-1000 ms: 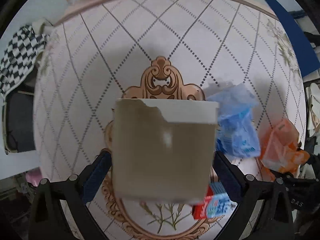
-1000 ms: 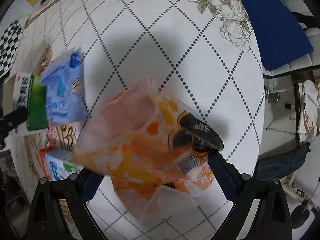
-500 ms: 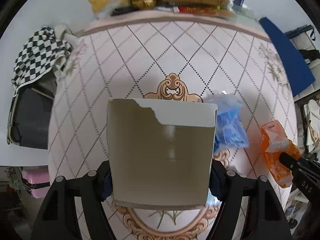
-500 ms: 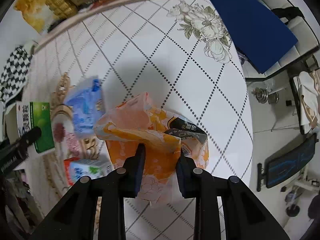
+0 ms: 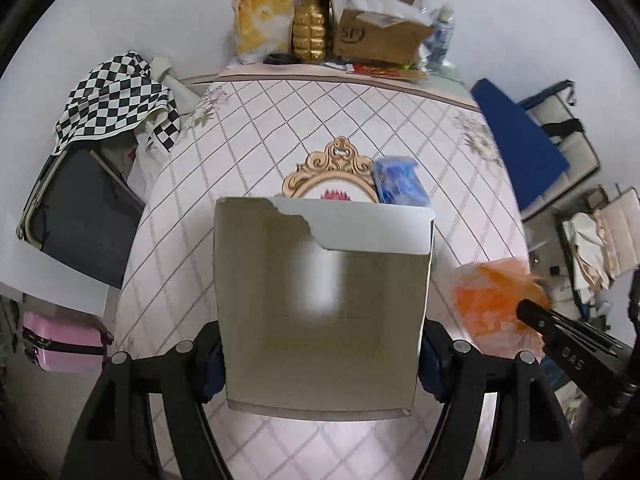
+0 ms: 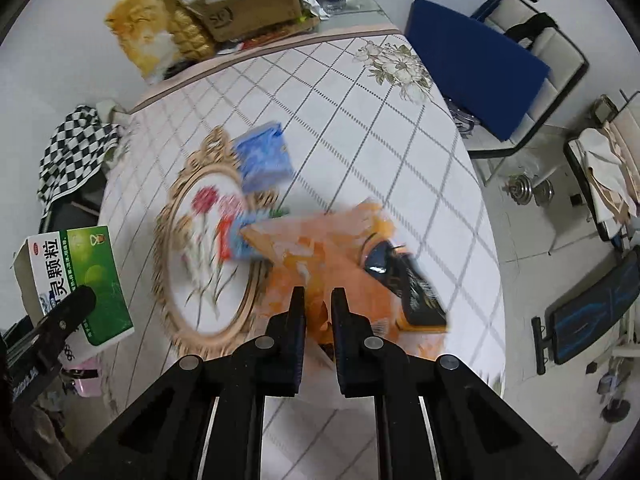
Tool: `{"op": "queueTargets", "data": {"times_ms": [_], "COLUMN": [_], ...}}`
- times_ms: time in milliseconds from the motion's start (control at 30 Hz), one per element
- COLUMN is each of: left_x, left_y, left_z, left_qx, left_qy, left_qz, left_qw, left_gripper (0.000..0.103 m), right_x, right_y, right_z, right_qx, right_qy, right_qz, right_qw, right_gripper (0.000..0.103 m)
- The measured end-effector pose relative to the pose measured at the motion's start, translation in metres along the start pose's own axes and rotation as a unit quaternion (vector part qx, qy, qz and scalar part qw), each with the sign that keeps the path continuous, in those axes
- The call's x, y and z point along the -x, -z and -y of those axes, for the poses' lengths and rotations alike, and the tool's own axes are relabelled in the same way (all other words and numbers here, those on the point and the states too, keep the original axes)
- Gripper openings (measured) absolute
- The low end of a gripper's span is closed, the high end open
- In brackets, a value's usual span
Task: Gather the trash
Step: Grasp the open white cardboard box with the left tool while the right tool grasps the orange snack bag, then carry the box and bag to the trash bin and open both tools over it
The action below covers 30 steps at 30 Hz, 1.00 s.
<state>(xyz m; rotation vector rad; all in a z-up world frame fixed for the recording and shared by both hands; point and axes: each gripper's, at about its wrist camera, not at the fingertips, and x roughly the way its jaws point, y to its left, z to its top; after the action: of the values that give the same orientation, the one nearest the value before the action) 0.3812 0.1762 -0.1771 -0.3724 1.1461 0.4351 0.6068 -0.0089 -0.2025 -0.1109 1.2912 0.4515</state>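
Note:
My left gripper [image 5: 320,354] is shut on an open cardboard box [image 5: 322,304], held above the table; its green printed side [image 6: 80,280] shows in the right wrist view. My right gripper [image 6: 318,304] is shut on an orange snack bag [image 6: 344,268], lifted off the table; the bag also shows at the right of the left wrist view [image 5: 494,304]. A blue wrapper [image 6: 264,160] and a small red and blue carton [image 6: 240,240] lie on the table near the gold oval print.
The round table [image 6: 360,128] has a diamond-pattern cloth. At its far edge stand a yellow bag [image 5: 262,12], a gold bottle [image 5: 310,28] and a cardboard box [image 5: 380,32]. A blue chair [image 6: 476,64] is at the right, a checkered cloth [image 5: 112,100] at the left.
Both grippers have risen and pulled back from the table with their loads. The right gripper closed tighter on the orange bag and lifted it.

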Motion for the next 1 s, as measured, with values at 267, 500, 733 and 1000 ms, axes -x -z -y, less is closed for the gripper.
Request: {"op": "queueTargets", "data": {"times_ms": [267, 500, 733, 1000], "left_x": [0.072, 0.105, 0.078, -0.025], "left_y": [0.115, 0.222, 0.328, 0.422], "left_z": [-0.046, -0.08, -0.099, -0.109], "left_qx": [-0.015, -0.037, -0.024, 0.003], "left_qy": [0.039, 0.067, 0.075, 0.047], "left_qz": [0.019, -0.017, -0.102, -0.204], "left_qw": [0.999, 0.9969, 0.9916, 0.9779], "left_gripper": [0.072, 0.072, 0.072, 0.072], "right_x": [0.074, 0.116, 0.097, -0.019], "right_y": [0.154, 0.308, 0.441, 0.55], "right_z": [-0.026, -0.039, -0.022, 0.011], "right_qx": [-0.019, -0.043, -0.054, -0.084], "right_qy": [-0.004, -0.02, -0.029, -0.034], "right_qz": [0.041, 0.027, -0.049, -0.164], "right_qw": [0.999, 0.999, 0.997, 0.982], "right_gripper": [0.009, 0.008, 0.008, 0.008]}}
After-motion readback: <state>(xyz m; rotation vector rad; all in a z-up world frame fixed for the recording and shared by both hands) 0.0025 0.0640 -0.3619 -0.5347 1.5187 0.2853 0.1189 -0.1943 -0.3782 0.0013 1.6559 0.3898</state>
